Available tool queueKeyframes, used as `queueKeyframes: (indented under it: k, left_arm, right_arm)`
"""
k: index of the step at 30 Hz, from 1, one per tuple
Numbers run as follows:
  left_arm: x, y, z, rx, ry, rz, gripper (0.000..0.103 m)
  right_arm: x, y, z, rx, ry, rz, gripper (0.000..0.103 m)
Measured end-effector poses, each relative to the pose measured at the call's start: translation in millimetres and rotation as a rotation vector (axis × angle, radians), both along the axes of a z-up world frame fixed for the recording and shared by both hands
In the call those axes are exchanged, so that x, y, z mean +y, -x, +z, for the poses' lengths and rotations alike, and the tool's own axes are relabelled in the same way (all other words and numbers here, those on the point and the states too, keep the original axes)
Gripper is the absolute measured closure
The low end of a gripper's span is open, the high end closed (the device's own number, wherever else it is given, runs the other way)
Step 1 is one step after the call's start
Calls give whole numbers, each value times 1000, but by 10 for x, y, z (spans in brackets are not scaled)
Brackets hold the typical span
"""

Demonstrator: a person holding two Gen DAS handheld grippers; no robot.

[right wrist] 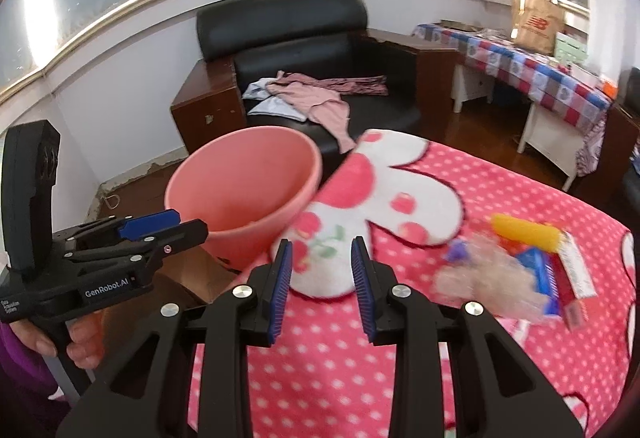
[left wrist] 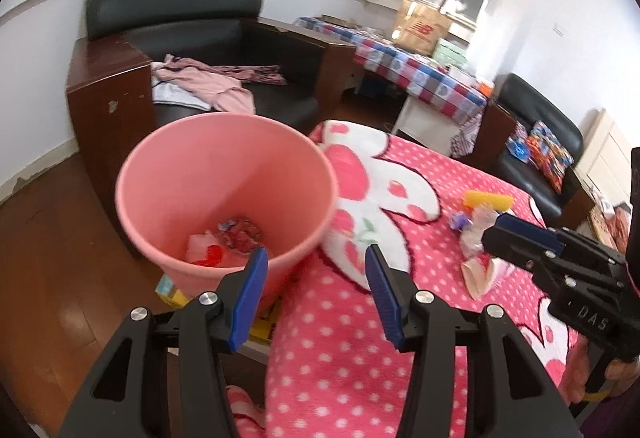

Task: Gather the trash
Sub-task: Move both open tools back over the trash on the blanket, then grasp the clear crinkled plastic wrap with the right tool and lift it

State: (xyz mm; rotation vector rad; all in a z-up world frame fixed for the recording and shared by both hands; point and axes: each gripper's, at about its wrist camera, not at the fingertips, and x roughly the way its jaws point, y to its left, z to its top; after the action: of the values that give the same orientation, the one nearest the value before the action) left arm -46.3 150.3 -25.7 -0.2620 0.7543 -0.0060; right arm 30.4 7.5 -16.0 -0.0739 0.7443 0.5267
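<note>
The left claw [left wrist: 316, 254] stands wide with nothing between its blue pads, hovering over the near rim of the pink bin [left wrist: 224, 193] and the bed edge. Wrappers lie in the bin's bottom (one red). The right claw [right wrist: 322, 248] is partly open and empty over the pink dotted blanket [right wrist: 400, 358]. Remaining trash [right wrist: 520, 270], a yellow tube, blue packet and crumpled plastic, sits at its three o'clock.
</note>
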Motion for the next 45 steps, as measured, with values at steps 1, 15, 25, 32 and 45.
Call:
queueKeyframes:
  k: [1,15,25,32,45]
  left_arm:
    - [-42,-5,2,-3,-4,-13,53]
    - [-782,-103,-14,-19,-51,-232,53]
    - [-1197,-258,-24,-10,-85,-322,53]
    - [-1255,-332,-57,13,-96,-319,53]
    - [-1299,-488,-188,58,-99,-302,53]
  right_arm:
    - [-66,13,2,-2,1,-13,72]
    - [-1047,132,-137,-4,17,-223,72]
    - [-1255,-11,-229,13,-27,-215,52]
    - [-1238,-287,-371,28,-11,-175,52]
    - [-1235,-448,-603,85,-45,-149,79]
